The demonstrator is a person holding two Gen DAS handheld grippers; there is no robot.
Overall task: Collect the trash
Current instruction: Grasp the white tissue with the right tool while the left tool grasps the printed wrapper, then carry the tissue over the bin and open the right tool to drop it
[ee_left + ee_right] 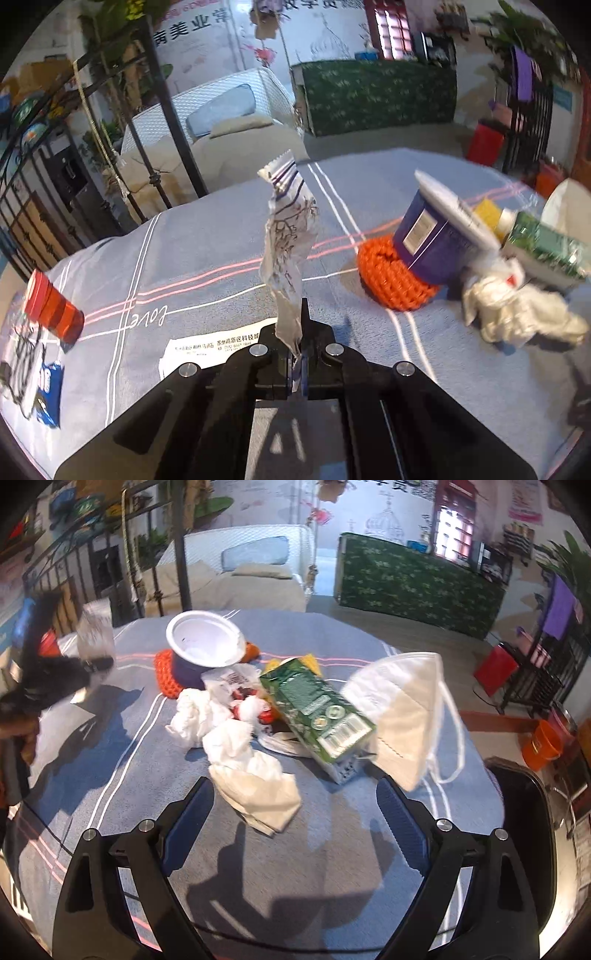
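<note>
left gripper (298, 354): jaws clamped tight on the bottom end of a crinkly wrapper (290, 236); the pinch point itself is half hidden btwn the black fingers, only a sliver of wrapper pokes thru below
wrapper: clear/silver w/ dark branchy print, sticks up from the jaws above the tablecloth (207, 236); zigzag top edge curls over; print too crumpled to read
left gripper from right cam: just a dark blurry smear at the left edge (51, 679) w/ the wrapper a pale smudge beside it
right gripper (295, 812): fingers spread wide, nothing btwn them; hangs over the cloth just short of the crumpled tissue (255, 786); pads blue, right one close under the mask edge
trash pile: purple cup (207, 642) tipped on its side on an orange knitted coaster (391, 273), white inside facing right cam; green carton (317, 716) lying flat, its far end buried under other bits; white face mask (402, 709) leaning on the carton, straps dangling at the right; red+white wrapper scraps in the middle of the tissues, cant tell what they were; smth yellow behind the carton, mostly covered
left side of table: red cap/lid thing (51, 310) on its side; blue packet (50, 395) cut off by the lens edge, smeared; printed paper slip (207, 350) partly under the gripper body
black bin (528, 812): only a dark curved rim at the right edge, rest out of frame
</note>
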